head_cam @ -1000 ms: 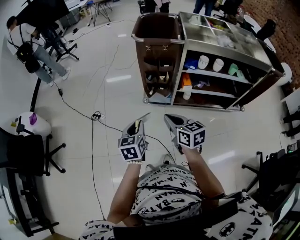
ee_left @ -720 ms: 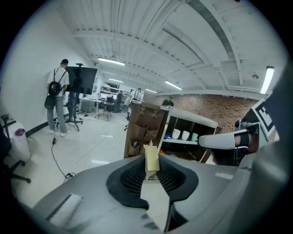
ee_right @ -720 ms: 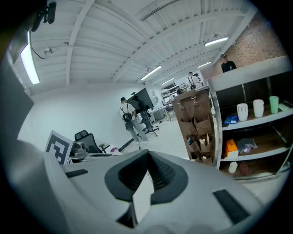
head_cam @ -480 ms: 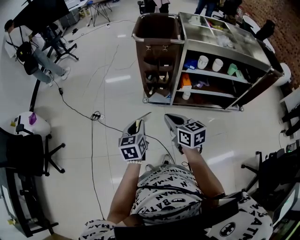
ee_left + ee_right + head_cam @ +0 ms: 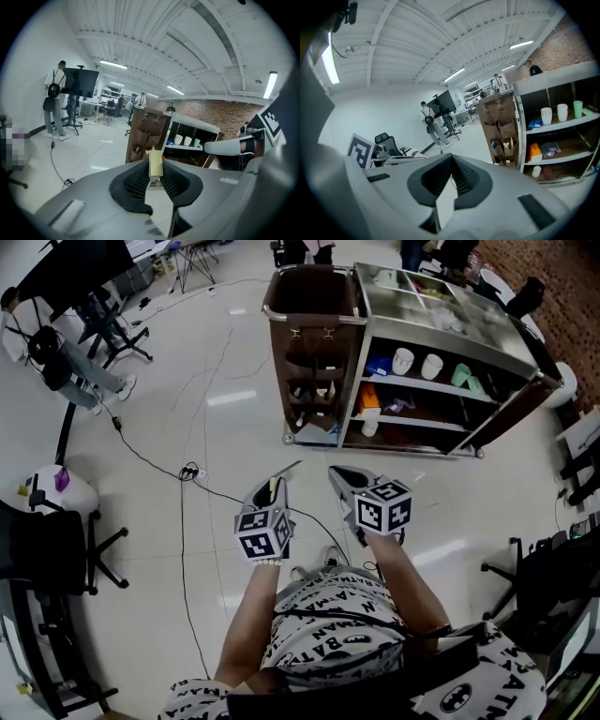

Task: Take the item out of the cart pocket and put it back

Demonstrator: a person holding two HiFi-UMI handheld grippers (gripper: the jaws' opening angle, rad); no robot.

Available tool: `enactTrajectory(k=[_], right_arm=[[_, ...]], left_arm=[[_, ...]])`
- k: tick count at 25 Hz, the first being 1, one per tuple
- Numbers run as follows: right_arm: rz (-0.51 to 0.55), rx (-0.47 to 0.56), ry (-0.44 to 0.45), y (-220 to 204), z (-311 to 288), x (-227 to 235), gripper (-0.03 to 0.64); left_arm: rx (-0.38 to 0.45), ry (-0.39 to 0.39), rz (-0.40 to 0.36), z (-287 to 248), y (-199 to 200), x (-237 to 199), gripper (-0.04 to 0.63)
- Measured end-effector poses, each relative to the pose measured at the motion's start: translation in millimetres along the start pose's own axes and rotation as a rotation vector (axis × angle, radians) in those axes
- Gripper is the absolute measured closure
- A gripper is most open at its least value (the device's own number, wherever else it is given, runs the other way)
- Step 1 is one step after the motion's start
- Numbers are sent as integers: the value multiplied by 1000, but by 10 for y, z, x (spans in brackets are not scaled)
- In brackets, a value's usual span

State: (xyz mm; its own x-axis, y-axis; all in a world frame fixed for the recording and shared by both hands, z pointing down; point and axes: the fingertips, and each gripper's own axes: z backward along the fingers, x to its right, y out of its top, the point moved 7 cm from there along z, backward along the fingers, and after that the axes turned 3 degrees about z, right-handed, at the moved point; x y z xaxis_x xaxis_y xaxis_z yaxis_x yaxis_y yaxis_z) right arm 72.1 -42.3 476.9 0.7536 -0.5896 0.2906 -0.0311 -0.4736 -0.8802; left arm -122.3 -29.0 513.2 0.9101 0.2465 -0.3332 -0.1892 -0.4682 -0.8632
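Note:
The cart (image 5: pixel 441 329) stands a few steps ahead of me, with brown hanging pockets (image 5: pixel 314 381) on its left end. My left gripper (image 5: pixel 281 482) is held at waist height, shut on a thin yellowish flat item (image 5: pixel 273 489). In the left gripper view the item (image 5: pixel 155 162) stands upright between the pads, with the pockets (image 5: pixel 145 136) beyond it. Beside it my right gripper (image 5: pixel 337 476) is shut with nothing in it. In the right gripper view its jaws (image 5: pixel 451 168) meet, and the pockets (image 5: pixel 502 133) hang to the right.
Cups (image 5: pixel 417 363) and small goods sit on the cart's shelves. A black cable with a power strip (image 5: pixel 190 472) runs across the floor at my left. Office chairs (image 5: pixel 56 549) stand at the left, and a person (image 5: pixel 56 343) stands at the far left.
Both grippers stay almost in place; the left one has drifted slightly left. The item stays gripped. The person at the far left has shifted a little.

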Motion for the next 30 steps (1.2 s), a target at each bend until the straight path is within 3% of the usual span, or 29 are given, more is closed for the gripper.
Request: enactTrajectory(k=[13,23,30], right_arm=[[7,-4,-14,-30,-34,-208,617],[12,-2,-22,-110,-69,-443,617],[4,27,-39,-48,-117,-404,617]], left_arm=[[20,14,42,146,32,-195,528],[27,2,31,311,-10,-305,529],[59,-12,-6,222,213,-354,529]])
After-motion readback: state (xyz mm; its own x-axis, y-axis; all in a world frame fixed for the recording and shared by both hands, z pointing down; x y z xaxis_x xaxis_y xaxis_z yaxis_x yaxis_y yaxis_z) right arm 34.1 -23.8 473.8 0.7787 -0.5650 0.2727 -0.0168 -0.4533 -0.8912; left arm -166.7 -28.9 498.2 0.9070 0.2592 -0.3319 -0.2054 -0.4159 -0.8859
